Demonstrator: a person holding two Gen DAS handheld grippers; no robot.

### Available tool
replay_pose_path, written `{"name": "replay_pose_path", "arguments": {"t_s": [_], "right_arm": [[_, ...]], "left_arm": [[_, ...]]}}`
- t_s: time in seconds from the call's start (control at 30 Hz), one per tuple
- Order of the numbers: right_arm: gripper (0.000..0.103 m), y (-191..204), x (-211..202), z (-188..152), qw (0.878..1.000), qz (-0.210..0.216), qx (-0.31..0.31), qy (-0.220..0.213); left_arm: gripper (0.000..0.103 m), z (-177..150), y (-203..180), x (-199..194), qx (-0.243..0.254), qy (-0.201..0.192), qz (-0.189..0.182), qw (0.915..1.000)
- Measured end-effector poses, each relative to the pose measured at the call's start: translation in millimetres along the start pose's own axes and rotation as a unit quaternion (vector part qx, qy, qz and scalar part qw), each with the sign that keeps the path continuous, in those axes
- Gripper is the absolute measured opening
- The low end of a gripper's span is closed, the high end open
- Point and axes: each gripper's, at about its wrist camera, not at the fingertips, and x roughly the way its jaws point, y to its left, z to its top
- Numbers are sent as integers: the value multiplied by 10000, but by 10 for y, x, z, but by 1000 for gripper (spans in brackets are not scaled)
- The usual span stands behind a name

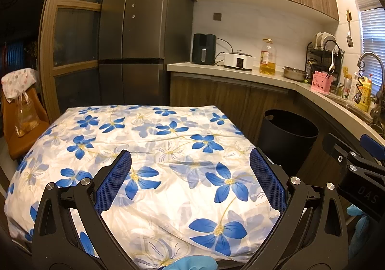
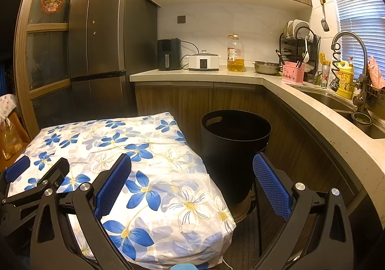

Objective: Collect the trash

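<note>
Kitchen scene from two handheld grippers. The left gripper (image 1: 190, 178) hovers over a table covered by a blue-flowered cloth (image 1: 149, 149), its blue-padded tongs spread wide apart and holding nothing. The right gripper (image 2: 192, 185) is beside it, tongs likewise wide apart and empty, straddling the table's right edge and a black trash bin (image 2: 235, 149).

The bin stands on the floor just off the table's right side, at about two o'clock from the left gripper and twelve to one o'clock from the right. It is upright, with no lid. Its inside is too dark to tell whether anything lies in it.

No trash shows on the cloth in either view, so the likeliest trouble is a wasted or mistaken grab: the open tongs could pinch the loose, wrinkled cloth and drag it. The two grippers are close together, so they could knock each other when swinging toward the bin, and a careless reach could tip it.

Around: a tall dark fridge (image 1: 144, 29) at twelve o'clock, a counter (image 2: 192, 75) at one to three o'clock carrying an air fryer, a white cooker, an oil bottle (image 2: 235, 55), a steel bowl and a dish rack, with a sink and faucet (image 2: 349, 53) at three. A chair with a plastic bag (image 1: 24, 113) sits at nine o'clock. Nothing stands between the right gripper and the bin.
</note>
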Motion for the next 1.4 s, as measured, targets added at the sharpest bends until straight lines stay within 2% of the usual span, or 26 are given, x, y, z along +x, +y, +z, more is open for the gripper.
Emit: {"name": "replay_pose_path", "arguments": {"t_s": [1.4], "right_arm": [[97,24,-6,43,10000,-38,47,-40]], "left_arm": [[97,49,-8,-12,22,-78,-19,10000]]}}
